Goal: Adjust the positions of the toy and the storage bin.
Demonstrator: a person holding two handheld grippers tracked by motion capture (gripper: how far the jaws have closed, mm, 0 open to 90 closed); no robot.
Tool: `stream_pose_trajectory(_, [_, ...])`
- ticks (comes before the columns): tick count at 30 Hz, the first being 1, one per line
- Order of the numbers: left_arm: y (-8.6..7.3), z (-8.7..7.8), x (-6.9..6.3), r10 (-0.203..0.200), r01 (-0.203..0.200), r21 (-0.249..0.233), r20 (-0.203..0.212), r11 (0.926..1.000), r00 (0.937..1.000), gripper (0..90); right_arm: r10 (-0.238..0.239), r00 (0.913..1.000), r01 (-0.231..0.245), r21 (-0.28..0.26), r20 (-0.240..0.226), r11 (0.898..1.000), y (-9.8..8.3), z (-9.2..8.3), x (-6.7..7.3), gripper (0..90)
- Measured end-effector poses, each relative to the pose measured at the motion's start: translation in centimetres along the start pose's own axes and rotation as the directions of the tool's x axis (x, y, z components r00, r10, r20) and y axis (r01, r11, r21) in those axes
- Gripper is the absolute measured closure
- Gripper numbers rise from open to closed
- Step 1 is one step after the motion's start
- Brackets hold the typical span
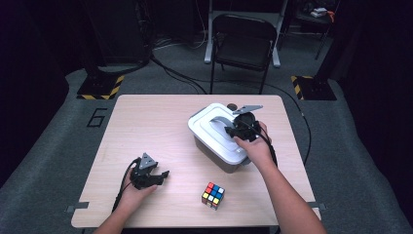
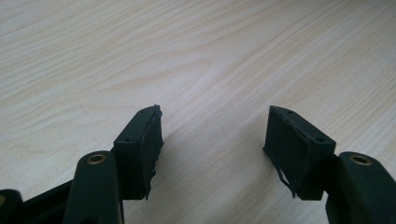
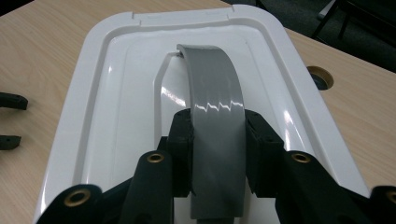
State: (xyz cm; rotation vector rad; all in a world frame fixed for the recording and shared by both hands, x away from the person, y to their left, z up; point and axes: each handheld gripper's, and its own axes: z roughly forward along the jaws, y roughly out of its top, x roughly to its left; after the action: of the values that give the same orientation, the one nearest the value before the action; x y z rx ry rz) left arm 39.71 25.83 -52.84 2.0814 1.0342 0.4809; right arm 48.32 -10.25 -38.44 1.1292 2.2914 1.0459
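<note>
Your right gripper [image 3: 217,154] is clamped on the glossy grey arched handle [image 3: 214,107] of the white plastic lid [image 3: 116,93], on the grey bin [image 1: 214,151] at the table's [image 1: 146,126] right; that slick curve could slide through the pads if you pull at an angle, or the whole box could come up should the lid be latched. Your left gripper [image 2: 212,140] rests half-open and empty over bare woodgrain, well apart from the Rubik's cube [image 1: 213,195].

The only thing I can read is a large dark numeral 6 [image 1: 98,117] marked on the grey floor carpet just left of the table [image 1: 146,126]
</note>
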Motion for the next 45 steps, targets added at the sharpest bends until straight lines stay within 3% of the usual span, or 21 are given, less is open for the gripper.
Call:
stream_pose_trajectory(12, [0.0, 0.0, 0.0, -0.002, 0.002, -0.004, -0.004, 1.0, 1.0, 36.4, 0.034, 0.9994, -0.034, 0.004, -0.001, 0.999, -1.8, -2.0, 0.5, 67.1])
stream_pose_trajectory(20, [0.0, 0.0, 0.0, -0.002, 0.002, 0.0, 0.0, 1.0, 1.0, 36.4, 0.019, 0.9998, -0.019, 0.006, -0.009, 1.0, -2.9, -3.3, 0.9, 67.1])
stream_pose_trajectory(33, [0.0, 0.0, 0.0, 0.002, -0.002, 0.002, -0.002, 1.0, 1.0, 36.1, 0.033, 0.9994, -0.033, -0.02, -0.013, 0.999, -3.9, -4.1, 1.4, 66.4])
stream_pose_trajectory(38, [0.1, 0.1, 0.0, -0.002, 0.002, 0.0, -0.003, 1.0, 1.0, 35.9, 0.058, 0.9977, -0.06, -0.054, -0.034, 0.997, -3.9, -4.1, 1.2, 53.5])
stream_pose_trajectory(45, [0.1, 0.0, 0.0, 0.005, -0.005, 0.006, -0.002, 1.0, 1.0, 35.9, 0.029, 0.9988, -0.032, -0.075, -0.038, 0.997, -3.2, -3.5, 1.3, 50.1])
